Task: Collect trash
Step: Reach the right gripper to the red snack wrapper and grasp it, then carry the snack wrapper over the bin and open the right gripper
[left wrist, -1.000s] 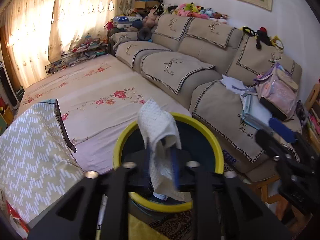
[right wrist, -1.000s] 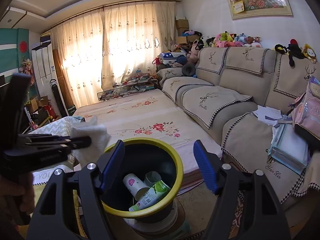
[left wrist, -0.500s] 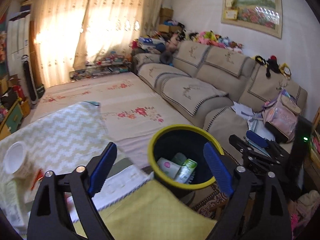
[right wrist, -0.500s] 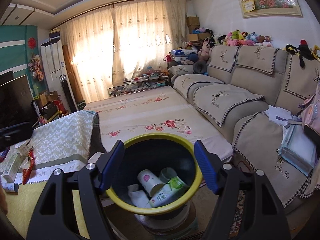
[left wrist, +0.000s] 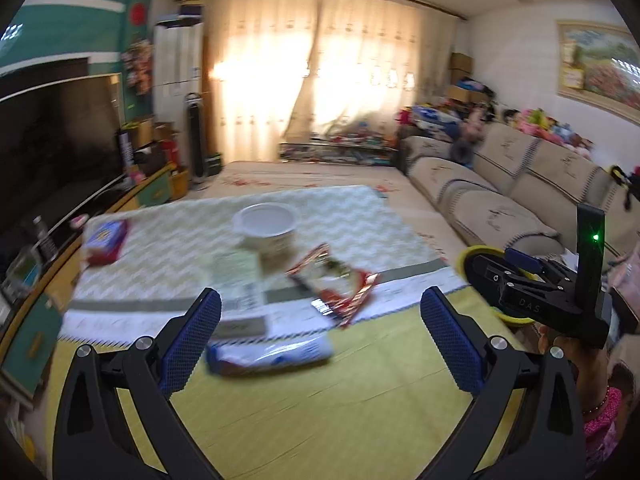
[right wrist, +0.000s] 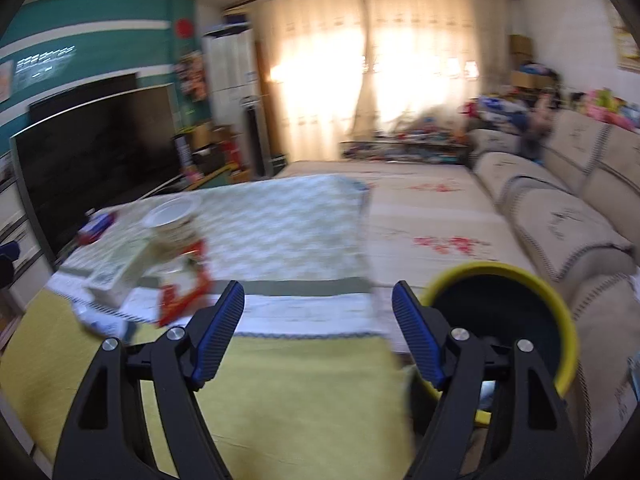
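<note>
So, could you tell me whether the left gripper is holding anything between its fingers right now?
No, the left gripper stands wide open with nothing between its fingers; the white wrapper lies on the table beyond them.

We see our left gripper (left wrist: 320, 332) as two matte black angular arms with triangular cut-outs, each tipped with a blue, finely gridded pad and fastened with round silver screws near the joints. Our right gripper (right wrist: 318, 328) is built the same way, with black arms, silver screw heads and ribbed blue pads; from the left wrist view, at about three o'clock, its black body carries pale lettering on the side and an upright black post with a small green light. Below it, at about four o'clock, the hand (left wrist: 568, 354) wears a thin red bracelet, beside pink patterned clothing.
</note>
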A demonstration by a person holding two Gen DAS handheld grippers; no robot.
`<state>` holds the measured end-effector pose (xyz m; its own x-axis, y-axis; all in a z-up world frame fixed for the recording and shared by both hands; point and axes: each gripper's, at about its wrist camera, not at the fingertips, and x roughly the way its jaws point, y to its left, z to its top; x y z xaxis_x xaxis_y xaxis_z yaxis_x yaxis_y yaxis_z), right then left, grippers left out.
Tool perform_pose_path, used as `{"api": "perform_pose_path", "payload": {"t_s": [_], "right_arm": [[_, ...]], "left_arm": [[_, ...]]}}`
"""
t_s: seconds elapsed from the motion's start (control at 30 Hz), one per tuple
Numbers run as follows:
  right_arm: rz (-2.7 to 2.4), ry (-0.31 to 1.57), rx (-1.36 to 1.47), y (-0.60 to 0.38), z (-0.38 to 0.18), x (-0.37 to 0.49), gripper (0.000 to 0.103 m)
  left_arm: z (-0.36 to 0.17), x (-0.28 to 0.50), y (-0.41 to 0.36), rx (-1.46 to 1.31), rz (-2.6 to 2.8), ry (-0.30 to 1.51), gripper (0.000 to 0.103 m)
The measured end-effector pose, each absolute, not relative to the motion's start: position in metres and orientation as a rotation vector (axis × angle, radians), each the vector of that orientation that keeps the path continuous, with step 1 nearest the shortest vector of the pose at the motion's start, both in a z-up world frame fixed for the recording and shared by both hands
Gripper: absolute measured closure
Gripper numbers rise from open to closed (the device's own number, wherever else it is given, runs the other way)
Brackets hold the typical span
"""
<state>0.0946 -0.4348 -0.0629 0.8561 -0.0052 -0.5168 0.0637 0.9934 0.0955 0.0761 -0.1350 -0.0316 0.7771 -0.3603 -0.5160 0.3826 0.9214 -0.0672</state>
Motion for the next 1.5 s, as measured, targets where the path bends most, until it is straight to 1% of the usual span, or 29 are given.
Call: {"api": "perform_pose_path", "payload": {"t_s": [0.13, 0.27, 0.3, 0.43, 0.57, 0.67, 0.8, 0.9, 0.93, 1.0, 1.07, 1.13, 1.2, 1.23, 1.4, 1.47, 1.5], "right_arm": [[0.118, 0.607, 0.076, -0.393, -0.066, 0.128, 0.03], [0.21, 0.657, 0.036, -0.358, -0.065, 0.161, 0.023], [0.22, 0.671, 0.018, -0.352, -0.066, 0.167, 0.023], [0.233, 0.713, -0.054, -0.327, -0.071, 0.193, 0.023], [0.202, 0.798, -0.1, -0.318, -0.089, 0.22, 0.023], [0.191, 0.859, -0.1, -0.318, -0.102, 0.228, 0.023], [0.188, 0.877, -0.096, -0.318, -0.105, 0.229, 0.023], [0.196, 0.907, -0.087, -0.317, -0.11, 0.231, 0.032], [0.197, 0.907, -0.085, -0.317, -0.11, 0.231, 0.037], [0.201, 0.909, -0.086, -0.317, -0.11, 0.231, 0.038], [0.206, 0.905, -0.087, -0.317, -0.109, 0.23, 0.045], [0.205, 0.904, -0.091, -0.317, -0.11, 0.231, 0.049], [0.202, 0.899, -0.091, -0.317, -0.11, 0.23, 0.058], [0.2, 0.897, -0.089, -0.318, -0.109, 0.229, 0.064], [0.218, 0.888, -0.071, -0.32, -0.108, 0.227, 0.076], [0.217, 0.874, -0.065, -0.321, -0.106, 0.225, 0.087], [0.211, 0.865, -0.061, -0.322, -0.105, 0.223, 0.088]], "left_arm": [[-0.045, 0.075, -0.08, -0.014, -0.318, 0.577, 0.005], [-0.057, 0.077, -0.053, -0.066, -0.278, 0.602, 0.005], [-0.059, 0.078, -0.048, -0.075, -0.274, 0.605, 0.005], [-0.062, 0.08, -0.058, -0.084, -0.277, 0.611, 0.005], [-0.064, 0.081, -0.064, -0.07, -0.292, 0.616, 0.005], [-0.064, 0.082, -0.07, -0.064, -0.298, 0.621, 0.005], [-0.068, 0.084, -0.074, -0.064, -0.307, 0.635, 0.005], [-0.071, 0.084, -0.075, -0.058, -0.303, 0.64, 0.005], [-0.072, 0.085, -0.074, -0.059, -0.3, 0.64, 0.005], [-0.073, 0.085, -0.073, -0.065, -0.295, 0.643, 0.005], [-0.075, 0.086, -0.072, -0.074, -0.29, 0.647, 0.005], [-0.078, 0.088, -0.071, -0.078, -0.287, 0.654, 0.005], [-0.082, 0.09, -0.072, -0.078, -0.285, 0.663, 0.005], [-0.083, 0.091, -0.072, -0.078, -0.284, 0.666, 0.005], [-0.088, 0.094, -0.073, -0.079, -0.285, 0.674, 0.005], [-0.089, 0.095, -0.073, -0.076, -0.284, 0.676, 0.005], [-0.089, 0.095, -0.074, -0.075, -0.283, 0.677, 0.005]]}}
